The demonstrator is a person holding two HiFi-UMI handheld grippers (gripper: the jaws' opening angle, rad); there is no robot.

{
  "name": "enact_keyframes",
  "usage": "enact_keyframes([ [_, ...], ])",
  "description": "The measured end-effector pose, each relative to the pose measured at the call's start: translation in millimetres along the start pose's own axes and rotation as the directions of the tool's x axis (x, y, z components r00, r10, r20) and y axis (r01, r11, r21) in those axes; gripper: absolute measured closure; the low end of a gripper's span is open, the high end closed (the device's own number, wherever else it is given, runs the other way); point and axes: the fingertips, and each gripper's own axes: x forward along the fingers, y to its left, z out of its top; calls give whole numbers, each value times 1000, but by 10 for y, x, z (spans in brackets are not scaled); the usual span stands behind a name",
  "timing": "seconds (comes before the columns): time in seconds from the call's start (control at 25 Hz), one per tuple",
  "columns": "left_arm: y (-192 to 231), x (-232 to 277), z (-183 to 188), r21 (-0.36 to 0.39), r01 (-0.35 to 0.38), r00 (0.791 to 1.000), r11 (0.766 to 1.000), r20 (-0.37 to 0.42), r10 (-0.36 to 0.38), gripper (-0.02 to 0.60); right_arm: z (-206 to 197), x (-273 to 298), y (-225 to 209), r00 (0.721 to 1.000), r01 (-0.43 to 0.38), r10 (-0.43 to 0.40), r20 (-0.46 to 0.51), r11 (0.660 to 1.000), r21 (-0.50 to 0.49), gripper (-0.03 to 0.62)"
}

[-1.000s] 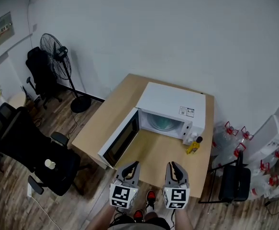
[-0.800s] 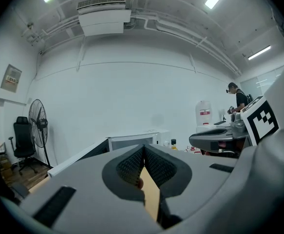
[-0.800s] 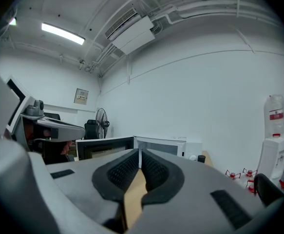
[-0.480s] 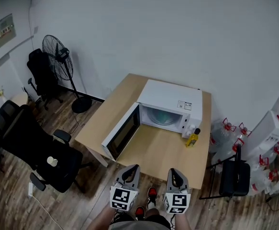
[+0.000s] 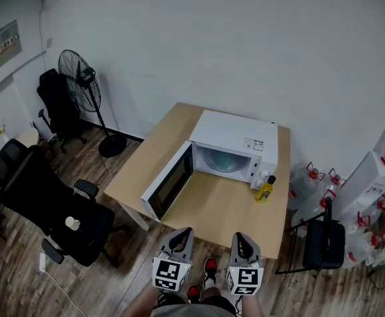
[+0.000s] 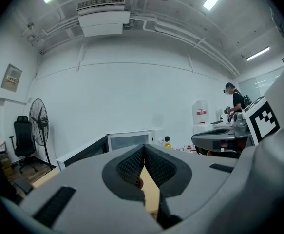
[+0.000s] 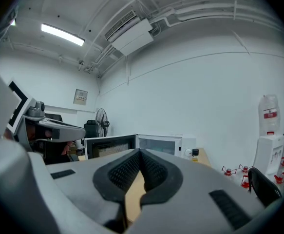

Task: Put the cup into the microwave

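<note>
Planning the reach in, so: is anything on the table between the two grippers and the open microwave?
Nothing visible does. Bare table lies between the left gripper, the right gripper and the microwave. The door hangs open to the left; the yellow bottle stands aside at the right front corner. Both grippers are shut and empty.

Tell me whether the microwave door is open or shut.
Open. The door stands swung out leftward from the microwave, leaving its cavity exposed.
</note>
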Motion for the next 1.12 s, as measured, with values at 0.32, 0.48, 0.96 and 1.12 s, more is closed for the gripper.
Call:
enact_keyframes([
  [0.32,-18,37,-8,6,15,1000,1000,-2,-15,558,18,11,-4,1000,1,-1,2,1000,0,576],
  [0.48,-18,46,-23,11,20,1000,1000,-4,-20,558,-8,11,-4,1000,3,-3,-4,1000,-4,576],
  [0.96,-11,74,-15,14,26,1000,1000,-7,-26,558,-3,27,-9,1000,8,-8,-1,1000,0,576],
  [1.12,-9,92,13,16,31,1000,999,0,-31,558,-13,43,-11,1000,9,-9,-3,1000,1,576],
])
